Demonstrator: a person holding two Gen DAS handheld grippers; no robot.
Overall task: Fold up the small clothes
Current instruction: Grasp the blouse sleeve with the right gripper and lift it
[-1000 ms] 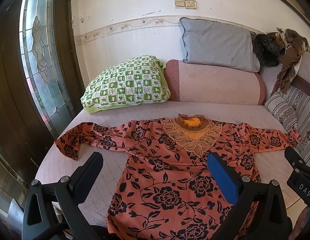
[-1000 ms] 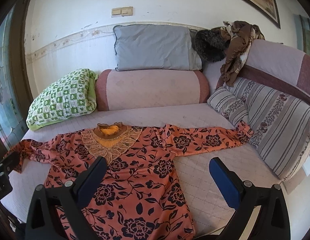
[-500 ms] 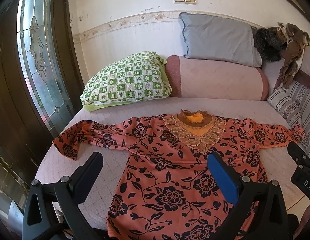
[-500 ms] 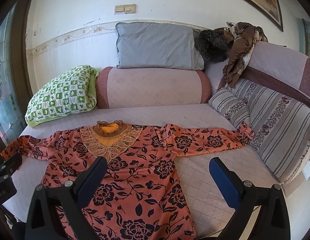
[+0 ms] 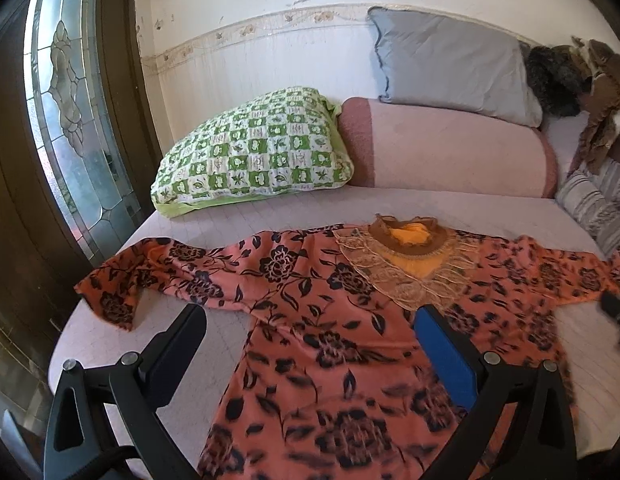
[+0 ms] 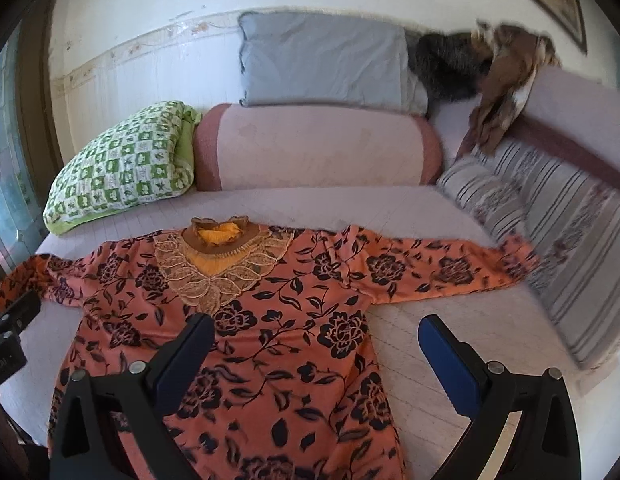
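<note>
Blouse (image 5: 330, 320) (image 6: 269, 320), orange with black flowers, lies face up and spread flat on bed (image 5: 269, 208) (image 6: 410, 320), both sleeves out to the sides, lace collar toward the pillows. Left gripper (image 5: 310, 328) hangs above blouse's left half, jaws wide apart, nothing between them; contact with cloth cannot be told. Right gripper (image 6: 314, 332) hangs above blouse's right side and bare bedcover, jaws likewise wide apart and empty. Green pillow (image 5: 253, 148) (image 6: 121, 164), pink bolster (image 5: 450, 148) (image 6: 318, 148) and grey pillow (image 5: 450, 64) (image 6: 322, 68) sit at the far edge of bed.
</note>
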